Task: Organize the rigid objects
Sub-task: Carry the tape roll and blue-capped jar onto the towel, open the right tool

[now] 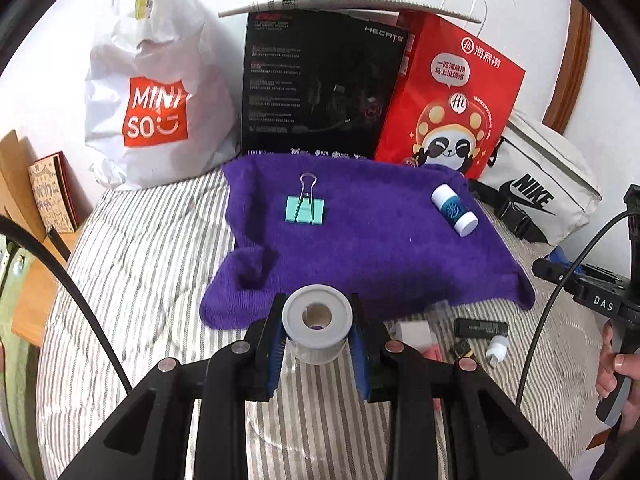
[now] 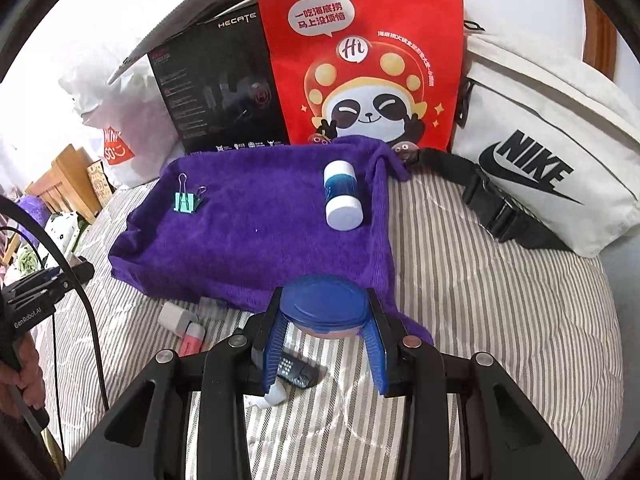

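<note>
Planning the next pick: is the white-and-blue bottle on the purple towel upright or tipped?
Tipped. The bottle lies on its side on the towel, one white end facing the right wrist camera.

Both tongs, left [image 1: 316, 344] and right [image 2: 326, 340], tilt downward with jaws clamped; a hand [image 1: 618, 376] grips the right handle.

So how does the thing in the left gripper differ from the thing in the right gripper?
The left gripper is shut on a clear jar with a grey lid that has a round hole in its middle; the right gripper is shut on a blue-lidded container whose lid looks solid. The jar's wall is see-through; the container's body is mostly hidden. Both are round and held off the striped bedding in front of the purple towel.
</note>
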Demonstrator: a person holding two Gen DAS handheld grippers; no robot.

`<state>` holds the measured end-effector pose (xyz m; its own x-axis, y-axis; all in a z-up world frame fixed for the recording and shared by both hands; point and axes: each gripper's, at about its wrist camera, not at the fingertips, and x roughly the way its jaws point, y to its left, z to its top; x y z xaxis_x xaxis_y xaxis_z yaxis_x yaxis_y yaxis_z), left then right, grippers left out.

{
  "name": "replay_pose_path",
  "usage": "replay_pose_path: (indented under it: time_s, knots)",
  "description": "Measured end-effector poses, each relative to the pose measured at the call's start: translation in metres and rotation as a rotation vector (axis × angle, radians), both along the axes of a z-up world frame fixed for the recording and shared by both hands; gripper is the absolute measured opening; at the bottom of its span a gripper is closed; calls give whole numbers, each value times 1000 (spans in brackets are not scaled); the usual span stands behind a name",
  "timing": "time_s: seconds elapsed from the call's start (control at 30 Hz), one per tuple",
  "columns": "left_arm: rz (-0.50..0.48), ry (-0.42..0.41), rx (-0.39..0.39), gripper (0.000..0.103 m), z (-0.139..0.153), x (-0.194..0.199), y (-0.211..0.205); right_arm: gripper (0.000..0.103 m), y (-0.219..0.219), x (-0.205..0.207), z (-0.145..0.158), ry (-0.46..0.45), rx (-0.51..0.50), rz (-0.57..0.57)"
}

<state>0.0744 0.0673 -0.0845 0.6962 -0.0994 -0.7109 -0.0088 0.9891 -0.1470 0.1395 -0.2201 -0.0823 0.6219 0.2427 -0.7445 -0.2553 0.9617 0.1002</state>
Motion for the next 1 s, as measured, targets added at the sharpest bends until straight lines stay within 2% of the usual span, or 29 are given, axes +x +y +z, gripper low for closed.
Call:
replay_pose_path:
  time_s: [0.47,1.0]
  knots:
    - [-5,5,18,27,1,47,11,36,9,39,-4,12,-14,9]
    - [-10,50,-10,27,-19,85,18,36,26,97,-47,89,-56,27]
